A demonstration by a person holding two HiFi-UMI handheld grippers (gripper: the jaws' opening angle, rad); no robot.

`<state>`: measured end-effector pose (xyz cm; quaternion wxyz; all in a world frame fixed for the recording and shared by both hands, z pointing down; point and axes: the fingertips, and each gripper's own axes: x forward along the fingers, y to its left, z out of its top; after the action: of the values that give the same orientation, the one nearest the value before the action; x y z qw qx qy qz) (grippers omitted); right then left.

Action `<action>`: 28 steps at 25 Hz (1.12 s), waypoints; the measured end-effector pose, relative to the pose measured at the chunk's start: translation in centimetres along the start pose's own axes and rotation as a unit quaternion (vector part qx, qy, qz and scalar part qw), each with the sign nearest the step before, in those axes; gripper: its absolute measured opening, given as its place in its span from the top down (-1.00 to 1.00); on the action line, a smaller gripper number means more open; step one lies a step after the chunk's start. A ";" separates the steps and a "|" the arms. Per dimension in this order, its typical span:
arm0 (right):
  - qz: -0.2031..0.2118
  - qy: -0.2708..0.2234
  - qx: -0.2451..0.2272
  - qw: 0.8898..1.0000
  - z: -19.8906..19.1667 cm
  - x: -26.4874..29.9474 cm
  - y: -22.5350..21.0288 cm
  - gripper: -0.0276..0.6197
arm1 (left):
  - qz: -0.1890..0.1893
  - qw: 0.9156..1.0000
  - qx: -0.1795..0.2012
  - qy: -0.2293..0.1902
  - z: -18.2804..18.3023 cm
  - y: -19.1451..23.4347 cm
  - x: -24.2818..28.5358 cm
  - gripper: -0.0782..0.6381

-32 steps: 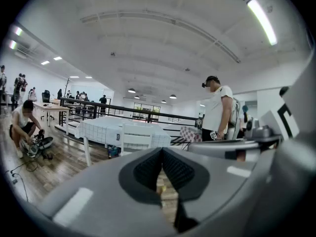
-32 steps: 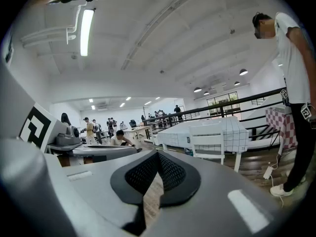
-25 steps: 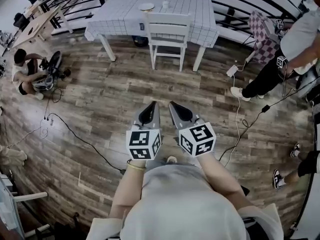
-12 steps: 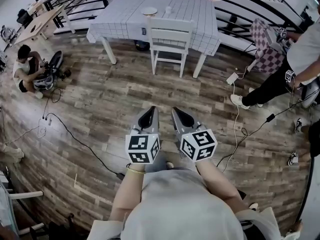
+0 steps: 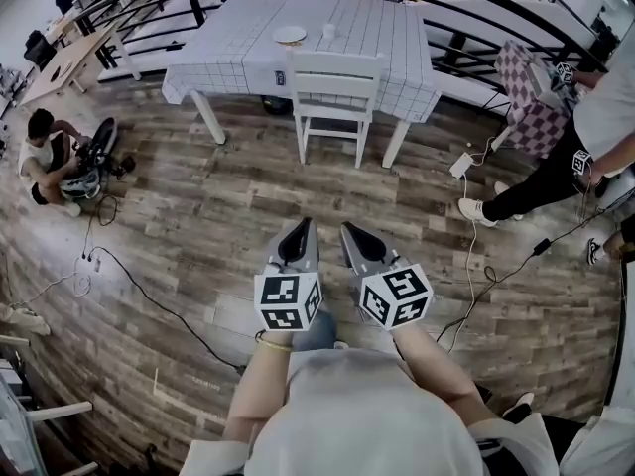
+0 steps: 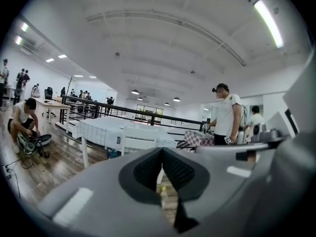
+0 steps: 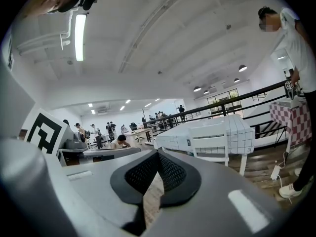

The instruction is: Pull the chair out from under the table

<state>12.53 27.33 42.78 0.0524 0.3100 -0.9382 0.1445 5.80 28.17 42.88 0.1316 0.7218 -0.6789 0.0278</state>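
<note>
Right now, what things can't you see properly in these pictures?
- Chair front legs and how far its seat goes under: head view, the cloth on the table covers them.
- What lies on the plate: head view, too small.
- Standing person: head view, cut off by the right edge.
- Chair's lower legs: left gripper view, the left gripper body blocks them.

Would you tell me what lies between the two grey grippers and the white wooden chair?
Nothing but bare wood-plank floor: the head view shows it clear from the left gripper and right gripper to the white wooden chair.
</note>
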 end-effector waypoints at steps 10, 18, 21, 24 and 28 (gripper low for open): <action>-0.026 -0.006 -0.002 1.000 4.4 10.1 -5.8 0.92 | -0.017 1.000 0.006 0.003 3.8 5.8 10.1 0.76; -0.052 -0.002 -0.010 0.999 7.3 18.8 -9.6 0.92 | -0.041 0.999 0.020 0.008 7.4 10.3 18.4 0.76; -0.063 0.001 -0.009 0.998 7.9 21.6 -11.2 0.92 | -0.049 0.998 0.023 0.012 8.2 11.8 21.3 0.76; -0.075 0.001 0.000 0.997 8.4 24.2 -12.8 0.92 | -0.058 0.998 0.025 0.015 8.9 13.2 24.1 0.76; -0.090 -0.001 0.012 0.996 9.0 27.4 -14.4 0.92 | -0.073 0.997 0.023 0.023 9.5 15.0 27.3 0.76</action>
<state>-0.90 -1.98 42.82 0.0610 0.3939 -0.9048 0.1499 -8.28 -1.17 41.98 0.1318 0.7715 -0.6204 0.0500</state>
